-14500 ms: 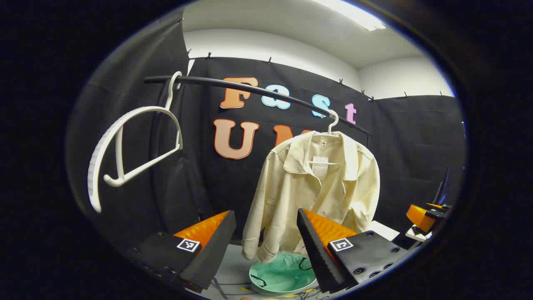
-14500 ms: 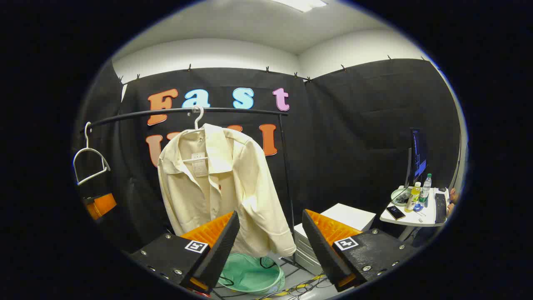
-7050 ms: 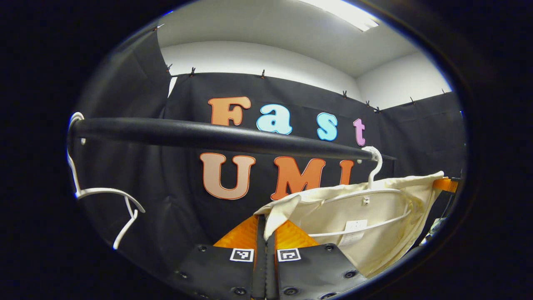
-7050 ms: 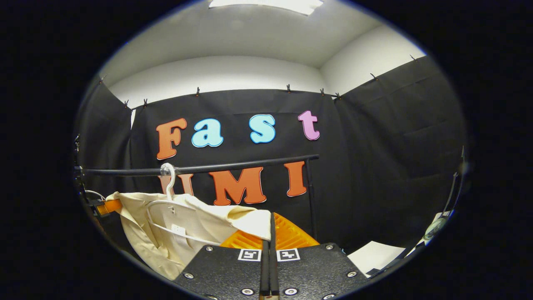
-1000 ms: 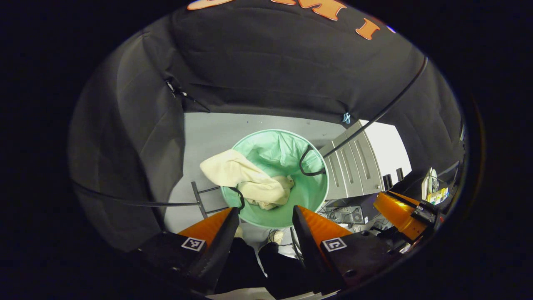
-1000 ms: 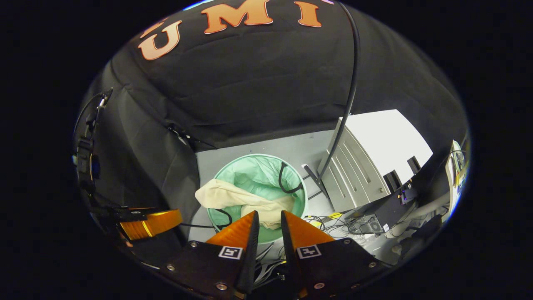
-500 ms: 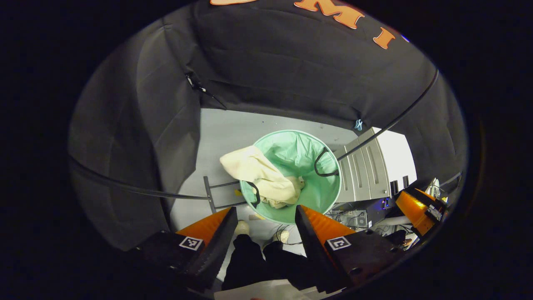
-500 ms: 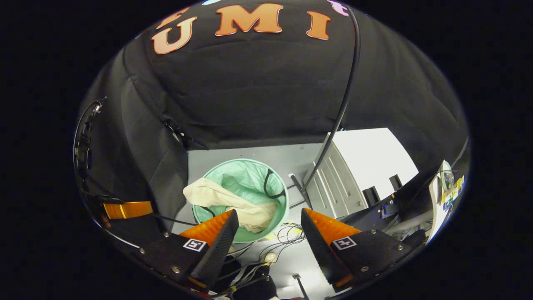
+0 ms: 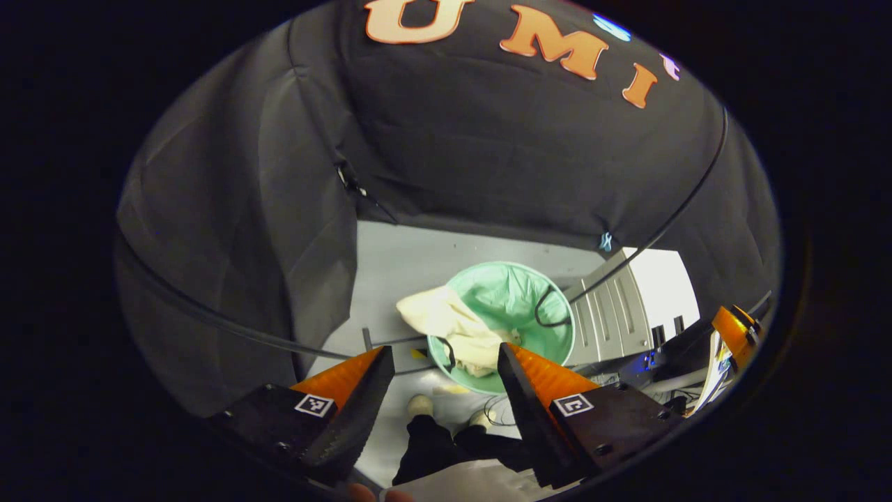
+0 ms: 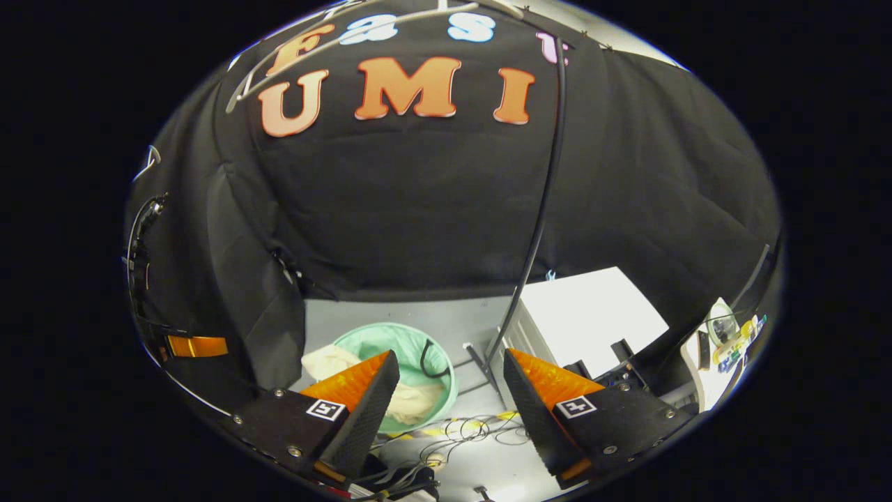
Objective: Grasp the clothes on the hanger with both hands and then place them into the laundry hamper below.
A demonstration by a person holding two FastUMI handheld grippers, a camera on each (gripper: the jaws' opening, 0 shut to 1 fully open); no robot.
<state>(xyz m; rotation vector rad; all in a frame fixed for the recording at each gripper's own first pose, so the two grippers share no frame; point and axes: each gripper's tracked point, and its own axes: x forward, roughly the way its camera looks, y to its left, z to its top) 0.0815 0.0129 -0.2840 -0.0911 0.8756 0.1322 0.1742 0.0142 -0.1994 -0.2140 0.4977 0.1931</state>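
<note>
The cream garment (image 9: pixel 453 322) lies in the green laundry hamper (image 9: pixel 529 279) on the grey floor, one part draped over the hamper's left rim. My left gripper (image 9: pixel 443 351) hovers well above the hamper, open, with nothing between its fingers. In the right gripper view the hamper (image 10: pixel 362 336) sits low and partly behind the fingers, with the cream garment (image 10: pixel 326 361) spilling over its edge. My right gripper (image 10: pixel 451 355) is open and holds nothing. The other gripper appears at the far right (image 9: pixel 735 333) of the left gripper view and at the far left (image 10: pixel 196 346) of the right gripper view.
A white drawer cabinet (image 10: pixel 585 314) stands right of the hamper. The rack's black upright pole (image 10: pixel 542 209) rises between them, its foot by the hamper. Cables (image 10: pixel 474 427) lie on the floor in front. A person's dark trouser legs and shoes (image 9: pixel 446 436) are below the left gripper.
Both grippers have risen and drawn back from the hamper, which now looks smaller. The right gripper opened from nearly shut a second ago. The garment stays in the hamper.
</note>
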